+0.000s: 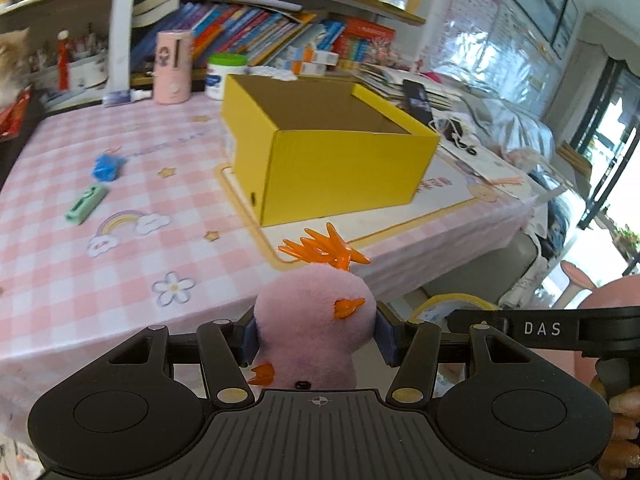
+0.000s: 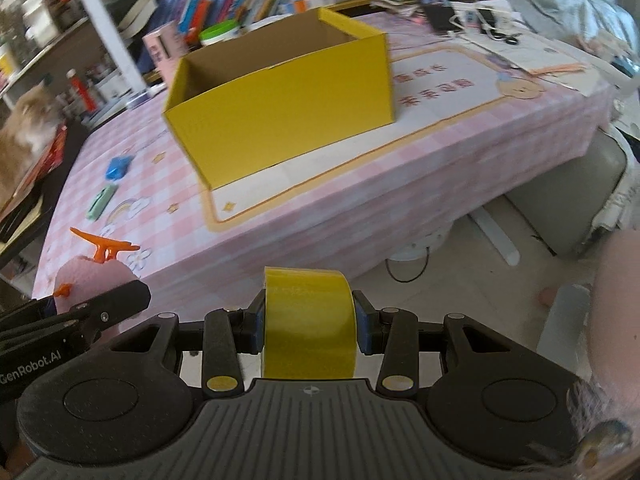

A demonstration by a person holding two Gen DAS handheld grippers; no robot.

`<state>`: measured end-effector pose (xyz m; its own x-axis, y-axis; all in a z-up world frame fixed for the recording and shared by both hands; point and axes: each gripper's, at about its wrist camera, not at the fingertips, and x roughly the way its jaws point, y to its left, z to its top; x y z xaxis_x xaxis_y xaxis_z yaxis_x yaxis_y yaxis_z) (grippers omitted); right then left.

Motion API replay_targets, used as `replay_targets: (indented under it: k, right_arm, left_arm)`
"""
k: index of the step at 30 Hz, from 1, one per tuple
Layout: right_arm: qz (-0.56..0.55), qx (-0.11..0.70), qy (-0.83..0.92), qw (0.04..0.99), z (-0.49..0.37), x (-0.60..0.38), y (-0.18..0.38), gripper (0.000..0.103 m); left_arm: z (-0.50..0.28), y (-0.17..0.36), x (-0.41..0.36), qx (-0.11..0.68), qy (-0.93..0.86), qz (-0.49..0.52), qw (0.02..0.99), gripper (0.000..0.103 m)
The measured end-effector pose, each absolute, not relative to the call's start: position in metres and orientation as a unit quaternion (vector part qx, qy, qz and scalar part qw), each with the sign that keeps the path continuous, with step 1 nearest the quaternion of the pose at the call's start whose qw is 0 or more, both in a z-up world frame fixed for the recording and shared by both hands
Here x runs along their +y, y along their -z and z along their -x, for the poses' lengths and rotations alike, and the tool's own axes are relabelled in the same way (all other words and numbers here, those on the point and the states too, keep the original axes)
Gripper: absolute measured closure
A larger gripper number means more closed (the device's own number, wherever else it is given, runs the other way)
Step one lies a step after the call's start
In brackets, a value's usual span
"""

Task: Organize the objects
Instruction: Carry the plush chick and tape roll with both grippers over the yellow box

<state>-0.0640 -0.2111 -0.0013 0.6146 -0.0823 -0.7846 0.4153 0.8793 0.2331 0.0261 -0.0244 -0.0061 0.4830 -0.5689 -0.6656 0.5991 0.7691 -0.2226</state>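
Two items are lifted off the bench [image 1: 60,280] but not yet boxed: the left hand-held gripper [image 1: 316,340] clamps a pink plush toy [image 1: 314,320], the right hand-held gripper [image 2: 310,322] a yellow tape roll [image 2: 309,320], both short of the open yellow box [image 1: 320,148] mid-bench, while a blue toy [image 1: 106,166] and green case [image 1: 86,204] remain near the left edge.

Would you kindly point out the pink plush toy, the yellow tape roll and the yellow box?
pink plush toy [image 1: 316,316], left wrist view, fuzzy body.
yellow tape roll [image 2: 309,320], right wrist view, outer band.
yellow box [image 1: 344,172], left wrist view, front wall.
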Motion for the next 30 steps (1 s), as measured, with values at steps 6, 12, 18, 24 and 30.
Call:
replay_targets:
  k: [6,12,18,24,30]
  right_arm:
    - [-0.204,0.411,0.148,0.876,0.061,-0.226,-0.001,0.065]
    - [-0.202,0.412,0.143,0.877,0.05,-0.237,0.0,0.065]
    - [-0.199,0.417,0.138,0.876,0.038,-0.249,0.001,0.065]
    - [-0.197,0.415,0.135,0.878,0.027,-0.262,-0.001,0.065]
    - [-0.181,0.402,0.125,0.889,0.011,-0.277,-0.013,0.065]
  left_arm:
    - [-0.032,0.006,-0.039,0.379,0.34,-0.022,0.86,0.048]
    - [-0.038,0.005,-0.051,0.38,0.339,-0.024,0.861,0.048]
    - [-0.045,0.005,-0.063,0.38,0.336,-0.028,0.861,0.048]
    - [-0.051,0.003,-0.078,0.373,0.337,-0.03,0.864,0.048]
    - [-0.062,-0.005,-0.095,0.352,0.335,-0.023,0.874,0.048]
